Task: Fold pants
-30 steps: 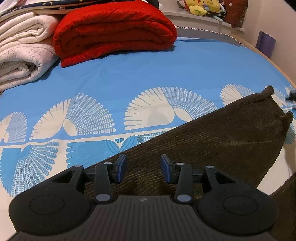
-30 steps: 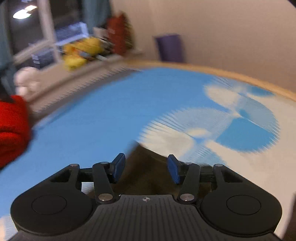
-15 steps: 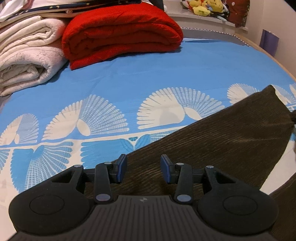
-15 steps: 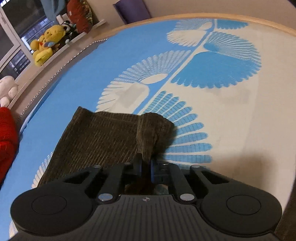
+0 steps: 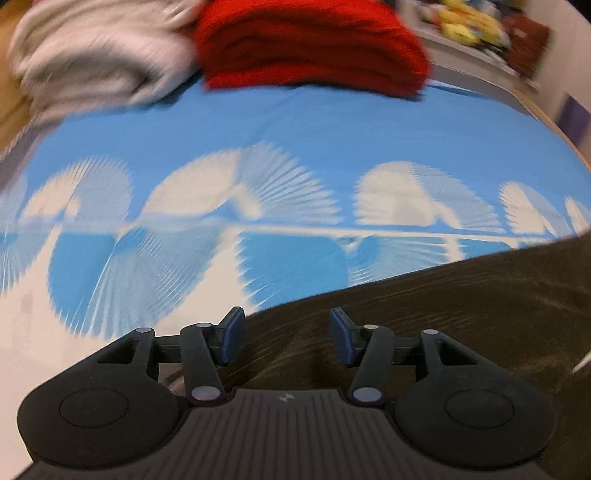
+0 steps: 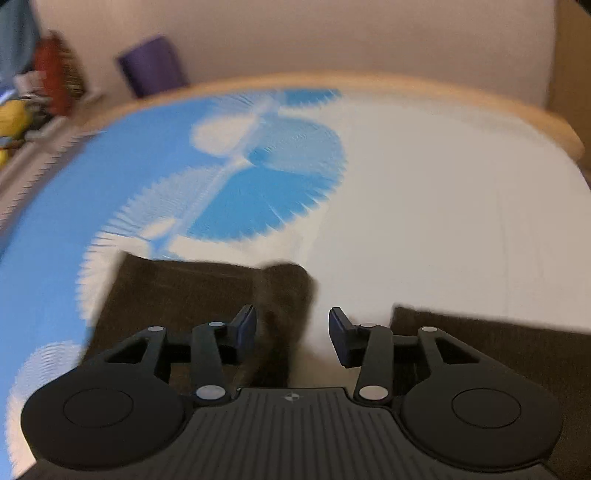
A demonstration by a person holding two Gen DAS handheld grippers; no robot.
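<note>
Dark brown corduroy pants (image 5: 461, 306) lie on a blue and white bedspread (image 5: 295, 155). In the left wrist view my left gripper (image 5: 286, 336) is open and empty, hovering over the pants' near edge. In the right wrist view my right gripper (image 6: 291, 334) is open, with a raised fold of the pants' hem (image 6: 280, 295) between the jaws but not pinched. A second part of the pants (image 6: 498, 339) lies at the lower right. Both views are blurred by motion.
A folded red blanket (image 5: 314, 48) and white blankets (image 5: 96, 55) are stacked at the far side of the bed. Stuffed toys (image 5: 465, 22) sit on a ledge. A wooden bed rim (image 6: 369, 85) and a purple object (image 6: 151, 70) lie beyond the right gripper.
My right gripper, shut on the pants' hem half a second ago, has opened and let it go. Both views have swung and are now blurred. The left gripper stays open.
</note>
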